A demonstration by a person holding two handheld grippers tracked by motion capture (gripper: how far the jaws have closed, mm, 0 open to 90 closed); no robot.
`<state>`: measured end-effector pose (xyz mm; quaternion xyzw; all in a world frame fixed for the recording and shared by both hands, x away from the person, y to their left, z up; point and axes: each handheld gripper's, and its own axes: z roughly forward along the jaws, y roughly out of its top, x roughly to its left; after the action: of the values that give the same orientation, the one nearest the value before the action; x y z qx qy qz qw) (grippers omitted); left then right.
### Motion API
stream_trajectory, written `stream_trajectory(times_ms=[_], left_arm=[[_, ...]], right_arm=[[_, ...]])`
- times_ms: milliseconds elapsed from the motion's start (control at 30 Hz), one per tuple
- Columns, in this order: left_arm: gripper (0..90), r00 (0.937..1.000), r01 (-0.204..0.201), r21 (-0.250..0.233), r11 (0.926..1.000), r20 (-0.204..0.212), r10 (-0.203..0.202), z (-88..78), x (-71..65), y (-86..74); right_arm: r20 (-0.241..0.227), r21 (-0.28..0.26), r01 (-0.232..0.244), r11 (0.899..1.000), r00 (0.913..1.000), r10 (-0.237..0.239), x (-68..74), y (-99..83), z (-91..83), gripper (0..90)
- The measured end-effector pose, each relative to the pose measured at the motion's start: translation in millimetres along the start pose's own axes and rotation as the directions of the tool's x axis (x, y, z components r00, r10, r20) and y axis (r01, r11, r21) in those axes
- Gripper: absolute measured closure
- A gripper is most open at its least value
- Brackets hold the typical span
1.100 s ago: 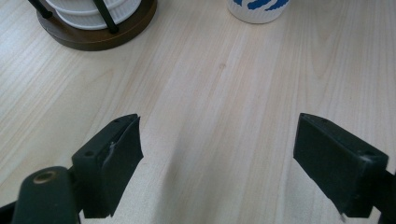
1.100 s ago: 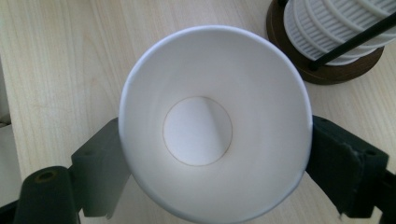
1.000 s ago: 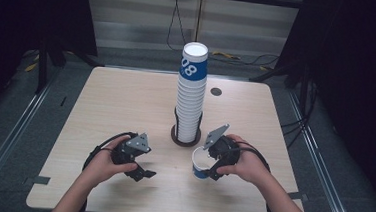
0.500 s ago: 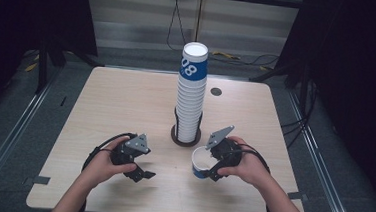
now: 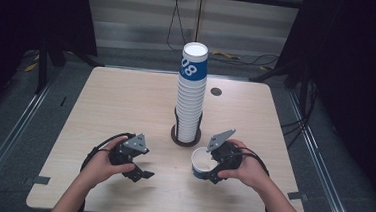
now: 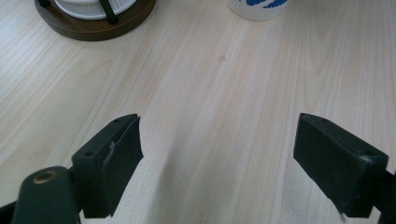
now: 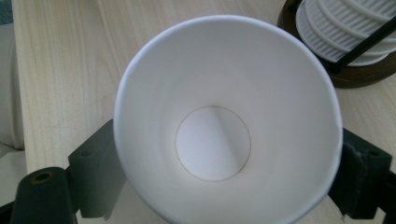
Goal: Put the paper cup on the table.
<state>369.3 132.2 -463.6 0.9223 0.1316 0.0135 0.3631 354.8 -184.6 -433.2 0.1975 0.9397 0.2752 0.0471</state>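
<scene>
Your right tongs (image 5: 210, 169) are clamped on a single paper cup (image 5: 202, 162), one jaw on each side of its wall; the right gripper view looks straight down into its white, empty inside. The cup sits upright at the near right of the desk (image 5: 126, 101), just in front of the tall cup stack (image 5: 191, 93) in its dark round holder (image 5: 183, 138). Your left tongs (image 5: 138, 172) stand apart with nothing between them, low over bare wood, well left of the cup.
</scene>
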Motion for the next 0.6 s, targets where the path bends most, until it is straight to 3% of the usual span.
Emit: stream_trajectory(times_ms=[600], left_arm=[[15.1, 0.9999, 0.011, 0.0, 0.9999, -0.001, -0.011, -1.7, 0.0, -0.6]], right_arm=[[0.003, -0.041, -0.027, 0.999, 0.9996, 0.027, -0.5, -25.1, -3.3, 12.8]])
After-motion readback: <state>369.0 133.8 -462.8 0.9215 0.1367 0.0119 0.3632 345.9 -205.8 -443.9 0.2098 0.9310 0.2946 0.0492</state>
